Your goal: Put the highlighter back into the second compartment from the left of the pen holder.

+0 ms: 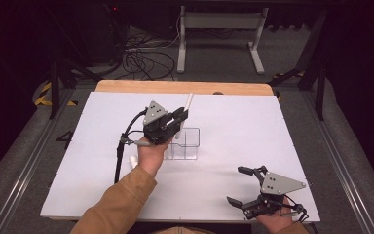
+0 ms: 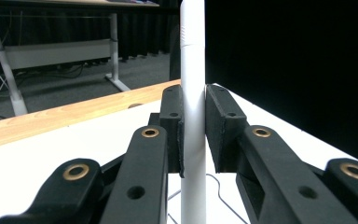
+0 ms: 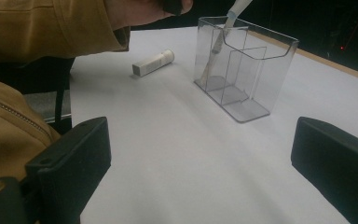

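Nearest the person, the right gripper (image 1: 246,187) rested low at the near right corner of the white table (image 1: 253,131), its jaws spread wide with nothing between them. It was well apart from the work.

Farther in, a short white cap (image 3: 153,62) lay on its side on the table, near the person's left sleeve (image 1: 121,200) and a little way from the clear plastic holder (image 3: 242,70). In the high view it showed as a small white piece just left of the left hand's wrist (image 1: 133,161).

Beyond that stood the holder (image 1: 182,144), a see-through box divided into compartments, upright near the middle of the table. The left gripper (image 1: 177,119) hovered over it, its jaws pressed together on a white pen (image 2: 192,93), which they held by the barrel. The pen stood tilted, its upper end (image 1: 189,100) rising toward the far edge, its lower end already dipping into one of the holder's end compartments (image 3: 213,60). Whether the tip touched the bottom was hard to tell.

As a judgement, the job was well along: the pen was partly inside the holder but not yet released. What seemed left was to lower it fully and open the jaws. The cap remained on the table.
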Available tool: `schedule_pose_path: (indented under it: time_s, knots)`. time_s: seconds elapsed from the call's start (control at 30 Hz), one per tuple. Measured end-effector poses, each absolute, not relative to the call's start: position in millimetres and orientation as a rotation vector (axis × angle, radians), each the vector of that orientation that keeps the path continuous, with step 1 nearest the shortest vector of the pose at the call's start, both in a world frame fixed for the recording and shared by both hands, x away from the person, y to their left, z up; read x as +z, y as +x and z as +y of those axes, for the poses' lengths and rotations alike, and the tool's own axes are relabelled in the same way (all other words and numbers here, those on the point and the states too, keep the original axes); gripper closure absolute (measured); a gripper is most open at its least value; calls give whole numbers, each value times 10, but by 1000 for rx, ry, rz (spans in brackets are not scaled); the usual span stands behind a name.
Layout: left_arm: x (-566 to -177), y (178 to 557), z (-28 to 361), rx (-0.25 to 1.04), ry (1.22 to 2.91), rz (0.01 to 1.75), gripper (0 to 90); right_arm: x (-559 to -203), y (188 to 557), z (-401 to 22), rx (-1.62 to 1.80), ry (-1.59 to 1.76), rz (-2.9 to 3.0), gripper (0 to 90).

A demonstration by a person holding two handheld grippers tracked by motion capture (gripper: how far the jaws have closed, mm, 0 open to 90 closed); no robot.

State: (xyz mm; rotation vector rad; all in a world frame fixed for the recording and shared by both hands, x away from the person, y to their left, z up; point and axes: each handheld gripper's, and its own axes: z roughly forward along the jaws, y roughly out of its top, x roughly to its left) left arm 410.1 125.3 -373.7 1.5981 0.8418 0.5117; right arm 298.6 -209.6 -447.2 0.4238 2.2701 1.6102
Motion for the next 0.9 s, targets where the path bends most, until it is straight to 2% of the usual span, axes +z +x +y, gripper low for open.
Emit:
schedule_pose_path:
  time_s: [0.07, 0.1, 0.13, 0.17, 0.3, 0.37, 0.5, 0.6, 0.9]
  knots:
    - [-3750, 4108, 1257, 493, 1596, 858, 772, -4471, 2986, -2097, 1612, 423, 2269, 56]
    - [-3755, 4107, 1263, 474, 1589, 872, 742, -4470, 2985, -2098, 1612, 423, 2268, 57]
    - [-3756, 4105, 1275, 452, 1580, 864, 638, -4470, 2985, -2098, 1612, 423, 2267, 57]
    - [-3751, 4097, 1290, 456, 1579, 858, 572, -4470, 2985, -2099, 1613, 424, 2267, 57]
    - [-3717, 4028, 1358, 461, 1591, 823, 486, -4471, 2987, -2096, 1613, 425, 2268, 56]
    - [-3697, 3999, 1405, 446, 1597, 801, 404, -4472, 2989, -2096, 1612, 426, 2266, 53]
    - [-3659, 3925, 1484, 437, 1624, 771, 309, -4472, 2998, -2091, 1620, 439, 2262, 38]
    - [-3639, 3866, 1518, 450, 1655, 749, 251, -4466, 3003, -2088, 1618, 448, 2251, 22]
    - [-3580, 3707, 1595, 487, 1700, 685, 175, -4436, 3032, -2064, 1608, 496, 2247, 2]
